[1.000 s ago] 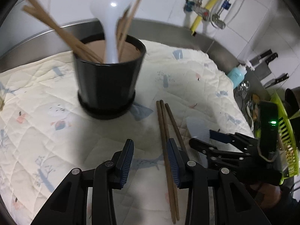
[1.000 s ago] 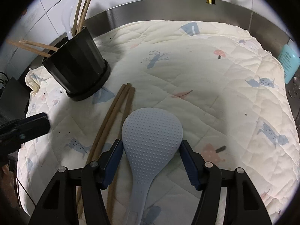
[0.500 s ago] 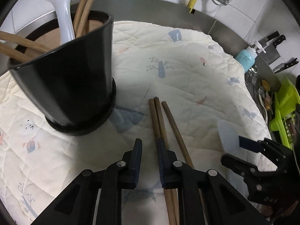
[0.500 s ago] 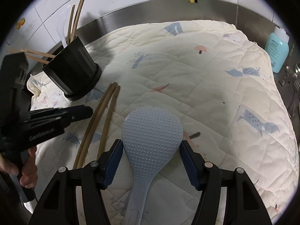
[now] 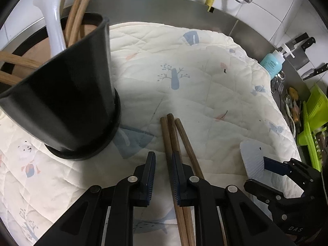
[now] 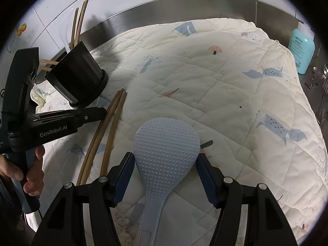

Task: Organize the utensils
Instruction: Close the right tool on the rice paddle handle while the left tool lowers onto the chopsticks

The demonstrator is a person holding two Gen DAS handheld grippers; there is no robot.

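Observation:
Three brown chopsticks (image 5: 174,135) lie side by side on the quilted cloth (image 5: 205,86), right of a black utensil holder (image 5: 67,106). The holder contains a white ladle (image 5: 53,24) and lighter chopsticks. My left gripper (image 5: 163,157) is low over the brown chopsticks with its jaws drawn close. Only cloth shows in the narrow gap, and the sticks run under the right finger. In the right wrist view the left gripper (image 6: 100,111) reaches the chopsticks (image 6: 110,127) near the holder (image 6: 78,82). My right gripper (image 6: 164,156) is shut on a grey-blue rice paddle (image 6: 166,143), its head between the pads.
A blue soap bottle (image 5: 271,63) stands at the cloth's far right corner by the steel wall. Beyond it knives (image 5: 303,41) hang on the wall, and a green rack (image 5: 311,123) stands at the right. A person's hand (image 6: 30,174) holds the left gripper's handle.
My left gripper came down and closer to the brown chopsticks beside the holder, and its jaws narrowed. The right gripper kept still with the paddle.

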